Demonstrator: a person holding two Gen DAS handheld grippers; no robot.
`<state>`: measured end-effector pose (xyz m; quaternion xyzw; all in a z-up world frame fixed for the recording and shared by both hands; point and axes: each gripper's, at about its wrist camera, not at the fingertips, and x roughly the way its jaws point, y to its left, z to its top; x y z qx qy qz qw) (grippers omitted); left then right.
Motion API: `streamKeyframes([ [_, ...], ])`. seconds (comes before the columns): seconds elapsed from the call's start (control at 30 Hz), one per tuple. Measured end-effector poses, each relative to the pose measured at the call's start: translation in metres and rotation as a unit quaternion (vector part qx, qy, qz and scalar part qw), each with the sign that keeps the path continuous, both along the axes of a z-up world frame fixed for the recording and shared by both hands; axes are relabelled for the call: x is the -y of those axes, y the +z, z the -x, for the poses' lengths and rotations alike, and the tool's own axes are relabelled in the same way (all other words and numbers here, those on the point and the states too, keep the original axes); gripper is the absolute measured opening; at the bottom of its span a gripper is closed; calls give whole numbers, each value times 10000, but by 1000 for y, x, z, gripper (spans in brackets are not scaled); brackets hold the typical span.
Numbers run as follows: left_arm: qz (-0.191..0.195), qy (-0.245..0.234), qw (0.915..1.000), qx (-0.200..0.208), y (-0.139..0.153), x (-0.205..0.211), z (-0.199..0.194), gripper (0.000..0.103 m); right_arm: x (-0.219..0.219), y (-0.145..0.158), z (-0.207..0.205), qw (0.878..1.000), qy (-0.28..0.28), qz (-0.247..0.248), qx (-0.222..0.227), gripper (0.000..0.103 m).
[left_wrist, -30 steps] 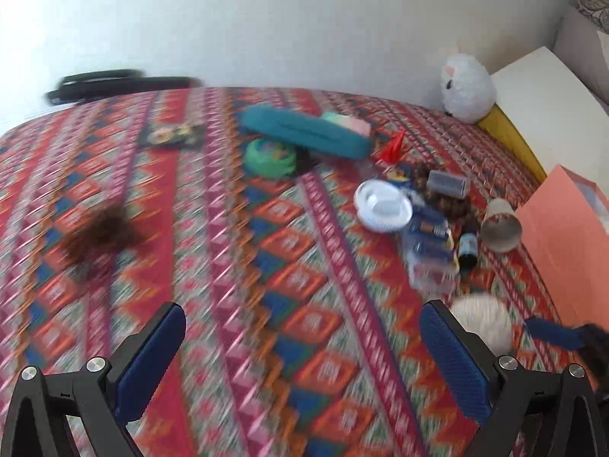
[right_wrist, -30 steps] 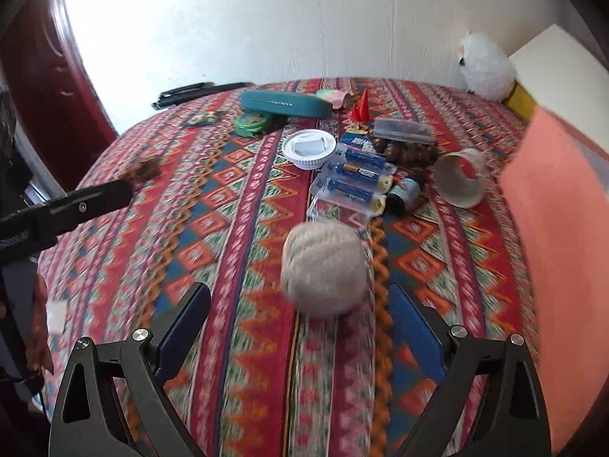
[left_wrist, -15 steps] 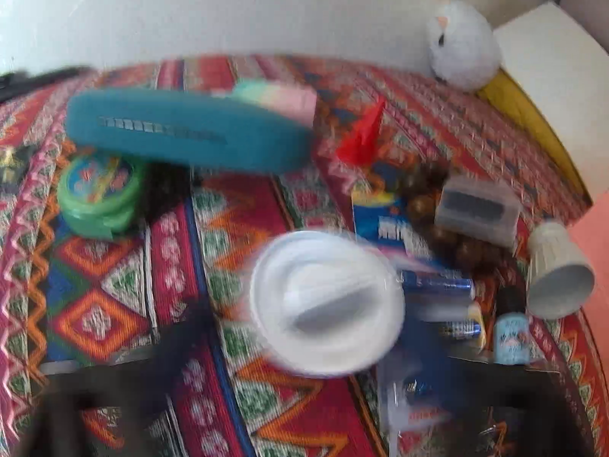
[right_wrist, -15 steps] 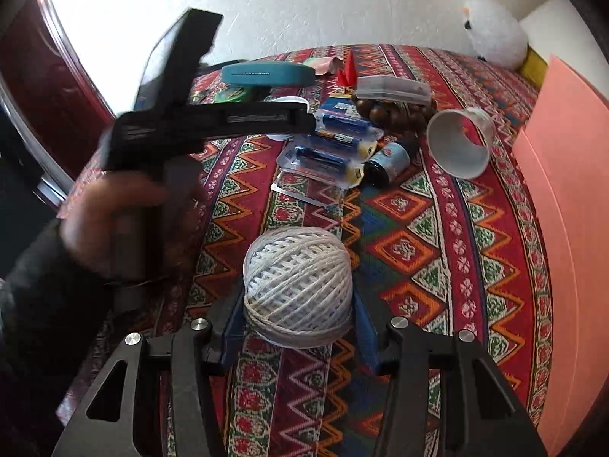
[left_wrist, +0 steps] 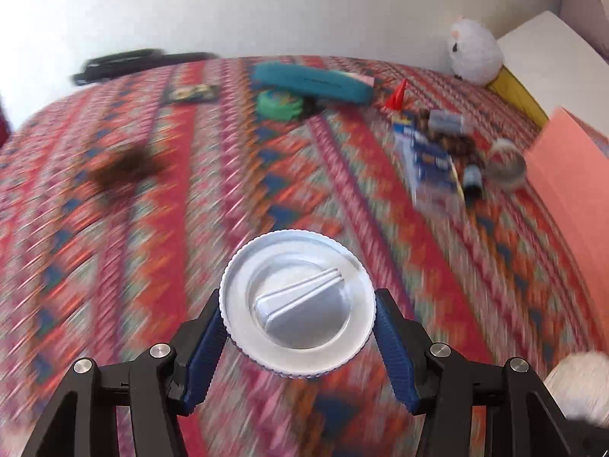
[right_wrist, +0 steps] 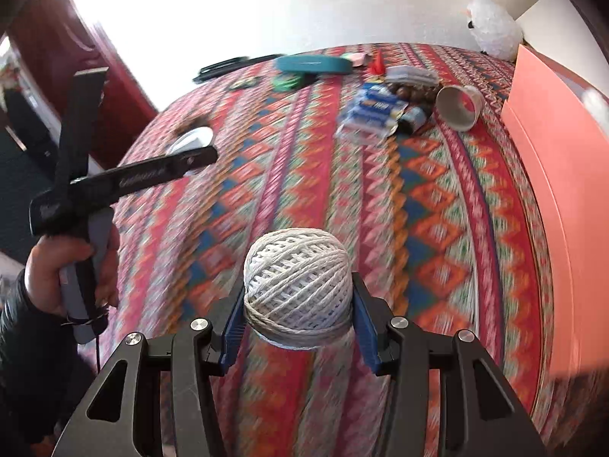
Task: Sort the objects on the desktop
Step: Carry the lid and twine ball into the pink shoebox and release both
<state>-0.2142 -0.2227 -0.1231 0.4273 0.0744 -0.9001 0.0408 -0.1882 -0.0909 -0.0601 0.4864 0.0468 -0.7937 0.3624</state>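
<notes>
My left gripper [left_wrist: 298, 304] is shut on a round white lid [left_wrist: 297, 304] with a raised handle, its blue pads pressing both rims, held above the patterned cloth. My right gripper [right_wrist: 298, 301] is shut on a ball of white twine [right_wrist: 297, 285], lifted off the cloth. The twine ball [left_wrist: 578, 384] also shows at the left wrist view's lower right edge. In the right wrist view a hand [right_wrist: 64, 266] grips the left gripper's handle at the left, with the lid [right_wrist: 192, 139] at its tip.
On the cloth [left_wrist: 152, 247] at the back lie a teal case [left_wrist: 312, 82], green tape [left_wrist: 279, 104], a red cone [left_wrist: 397, 93], battery packs [left_wrist: 430, 160], a small bottle [left_wrist: 472, 181] and a tipped paper cup [right_wrist: 458, 106]. A salmon box [right_wrist: 563, 175] stands right, a white plush [right_wrist: 495, 28] beyond.
Both grippers went from open to shut: the left one reached the white lid and took it, the right one closed on the twine ball. Both have pulled back toward the near side.
</notes>
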Motion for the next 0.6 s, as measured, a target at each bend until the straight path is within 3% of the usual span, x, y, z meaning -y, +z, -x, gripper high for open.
streamKeyframes([
  [0.27, -148, -121, 9996, -225, 39, -18, -122, 62, -41, 32, -116, 9997, 158, 25, -171, 52],
  [0.43, -223, -744, 9964, -327, 53, -78, -166, 62, -84, 48, -169, 9993, 4, 45, -366, 52],
  [0.6, -336, -1501, 9875, -339, 58, -152, -178, 62, -141, 60, -189, 9977, -424, 6, -519, 52],
])
